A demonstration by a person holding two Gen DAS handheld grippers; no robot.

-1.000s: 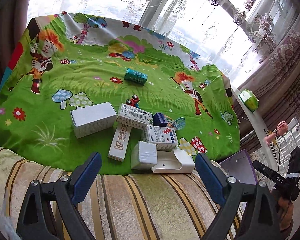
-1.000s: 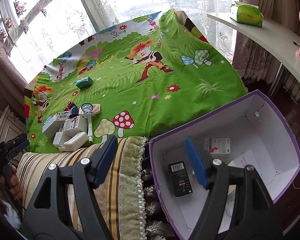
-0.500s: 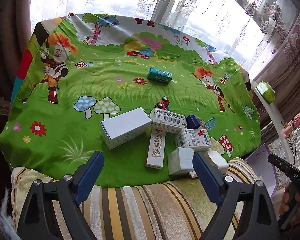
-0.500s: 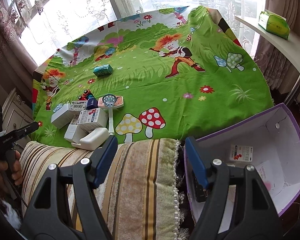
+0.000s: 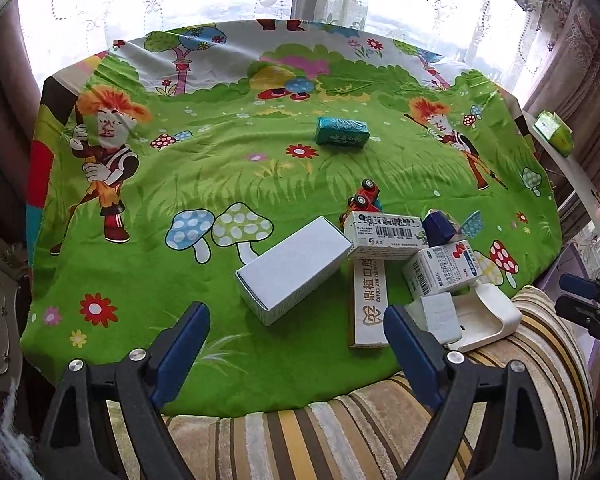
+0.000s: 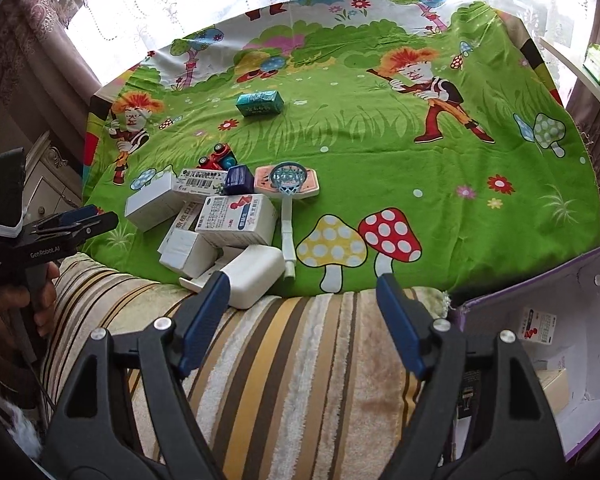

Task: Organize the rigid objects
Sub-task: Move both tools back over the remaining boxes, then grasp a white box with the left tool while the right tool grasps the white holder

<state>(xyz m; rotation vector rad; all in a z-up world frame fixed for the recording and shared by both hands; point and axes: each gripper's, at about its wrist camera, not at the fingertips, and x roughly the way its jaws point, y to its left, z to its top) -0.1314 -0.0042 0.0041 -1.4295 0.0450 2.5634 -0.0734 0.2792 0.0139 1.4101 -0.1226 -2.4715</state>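
Since the earlier frame, both views are swung toward the box pile. Left gripper (image 5: 296, 340): jaws spread wide, empty, white box (image 5: 293, 270) lying just beyond them. Right gripper (image 6: 302, 318): jaws likewise spread, empty, white holder (image 6: 252, 276) beside its left finger.

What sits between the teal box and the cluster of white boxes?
Mostly bare green cloth; only the red toy car lies between the teal box and the barcode box, touching the cluster. Both wrist views show it.

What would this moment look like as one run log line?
left gripper: open, empty, facing plain white box | right gripper: open, empty | purple bin: holds some boxes | teal box: apart from pile
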